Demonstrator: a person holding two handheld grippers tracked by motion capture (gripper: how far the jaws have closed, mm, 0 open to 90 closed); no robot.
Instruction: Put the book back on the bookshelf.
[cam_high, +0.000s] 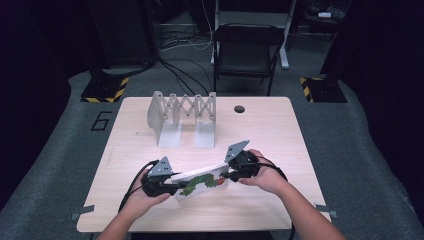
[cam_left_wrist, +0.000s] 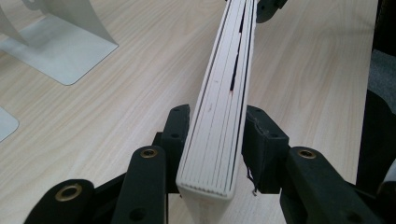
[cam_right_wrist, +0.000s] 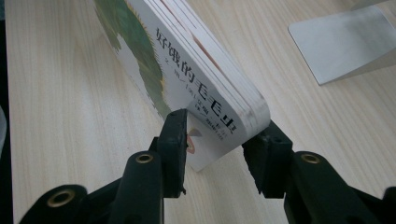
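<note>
You have a thick board book (cam_high: 202, 181) held between your two grippers near the front edge of the table (cam_high: 260, 130), a little left of its middle. The book stands on its long edge, slightly tilted, with the green caterpillar picture on the cover facing you.

Your left gripper (cam_high: 170, 186) sits at the book's left end. In the left gripper view its jaws stand on either side of the page block (cam_left_wrist: 219, 130); the left pad lies against the cover, and the right pad (cam_left_wrist: 261, 154) is close beside the other cover, though you cannot tell there whether it presses.

Your right gripper (cam_high: 229, 175) is at the book's right end. In the right gripper view the jaws straddle the corner of the book (cam_right_wrist: 205, 88): the left pad (cam_right_wrist: 175, 144) touches the printed cover, the right pad meets the rounded page corner.

Beyond the book, toward the far side of the table, stands a white metal folding rack (cam_high: 182, 117), well apart from both grippers.
</note>
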